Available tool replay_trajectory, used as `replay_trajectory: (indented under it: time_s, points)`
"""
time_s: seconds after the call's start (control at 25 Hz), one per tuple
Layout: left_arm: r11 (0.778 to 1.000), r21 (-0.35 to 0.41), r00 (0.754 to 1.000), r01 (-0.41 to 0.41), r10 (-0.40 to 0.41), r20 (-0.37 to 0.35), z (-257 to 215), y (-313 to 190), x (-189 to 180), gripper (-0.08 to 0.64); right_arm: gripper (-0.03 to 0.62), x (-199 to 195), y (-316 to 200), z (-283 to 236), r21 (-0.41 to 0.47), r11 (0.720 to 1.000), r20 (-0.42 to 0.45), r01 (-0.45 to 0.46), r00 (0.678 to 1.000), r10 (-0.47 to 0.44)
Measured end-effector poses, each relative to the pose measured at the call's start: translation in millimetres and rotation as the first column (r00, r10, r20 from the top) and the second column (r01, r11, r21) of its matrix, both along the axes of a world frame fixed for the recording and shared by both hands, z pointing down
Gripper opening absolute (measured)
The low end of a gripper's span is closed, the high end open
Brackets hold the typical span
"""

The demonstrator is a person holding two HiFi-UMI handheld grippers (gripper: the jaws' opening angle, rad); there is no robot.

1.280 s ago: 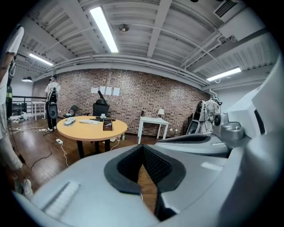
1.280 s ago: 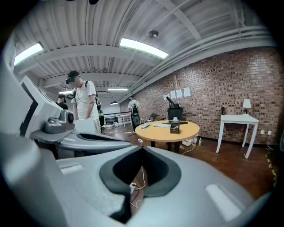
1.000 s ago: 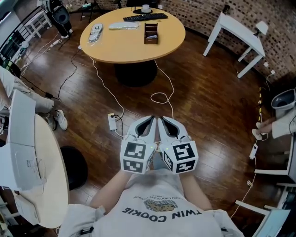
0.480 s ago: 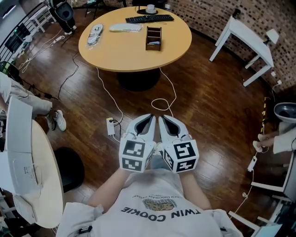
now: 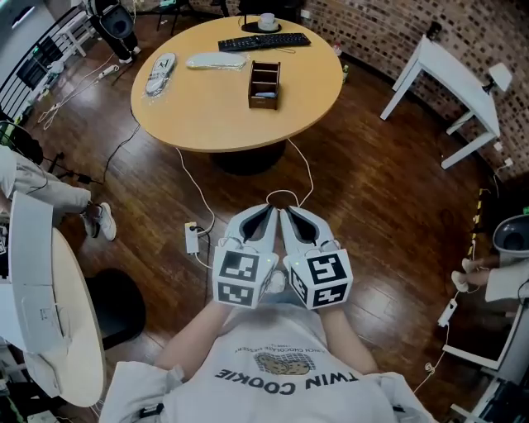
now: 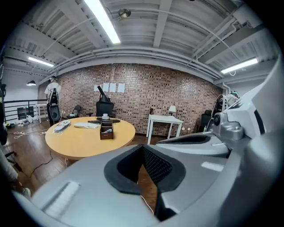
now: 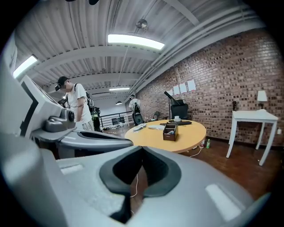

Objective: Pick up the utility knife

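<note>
Left gripper (image 5: pixel 270 209) and right gripper (image 5: pixel 286 211) are held side by side, just touching, in front of the person's chest, above the wood floor. Both are pointed forward and slightly down.

Left gripper (image 6: pixel 143 146): jaws are pressed together at the tips, nothing is caught between them. Right gripper (image 7: pixel 142 149): jaws are closed tip to tip as well, nothing is held.

A round table (image 5: pixel 215 124) is seen ahead of both grippers, well apart from them. A wooden box (image 5: pixel 264 85) is set on it, roughly straight ahead of the paired tips. A pale item (image 5: pixel 264 96) is seen in the box's compartment nearest the grippers. The utility knife cannot be told for certain; it is too small to make out.

Beyond the box, a keyboard (image 5: pixel 264 40) and a cup (image 5: pixel 267 18) are placed at the table's far edge. Ahead and left of the left gripper, a white flat object (image 5: pixel 215 60) and a bagged item (image 5: pixel 159 73) are laid on the table.

A white cable (image 5: pixel 285 194) is looped on the floor just ahead of the tips. A power strip (image 5: pixel 192 240) is left of the left gripper. A white desk (image 5: pixel 450 83) is ahead and right of the right gripper.
</note>
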State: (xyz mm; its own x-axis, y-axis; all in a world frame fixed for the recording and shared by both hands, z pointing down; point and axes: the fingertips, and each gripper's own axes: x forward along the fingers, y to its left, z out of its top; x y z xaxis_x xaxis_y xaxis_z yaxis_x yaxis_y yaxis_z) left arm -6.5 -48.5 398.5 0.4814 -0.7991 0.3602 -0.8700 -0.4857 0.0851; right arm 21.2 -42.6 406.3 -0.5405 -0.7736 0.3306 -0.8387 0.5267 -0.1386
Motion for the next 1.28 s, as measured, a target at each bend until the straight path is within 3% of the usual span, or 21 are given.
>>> replay_trajectory:
  time_s: [0.24,0.72,1.08,1.28]
  points:
    - [1.000,-0.007,1.000,0.012,-0.012,0.009,3.6,-34.0,20.9,0.005,0.000,16.8,-33.1,-2.1,0.007,1.000,0.006,0.025,1.000,-0.025]
    - [0.999,-0.005,0.999,0.032,-0.032,0.006,12.7,-95.8,26.7,0.005,0.000,24.2,-92.3,8.5,0.010,0.999,-0.003,0.046,0.999,-0.046]
    - [1.000,-0.012,1.000,-0.003,0.003,0.004,18.1,-166.0,15.0,0.005,0.000,12.6,-160.7,13.1,0.003,1.000,-0.017,0.014,1.000,-0.014]
    - [0.999,-0.013,0.998,-0.049,0.050,0.044,20.7,-209.8,5.6,0.005,0.000,3.2,-203.0,11.6,-0.006,1.000,-0.024,-0.021,1.000,0.021]
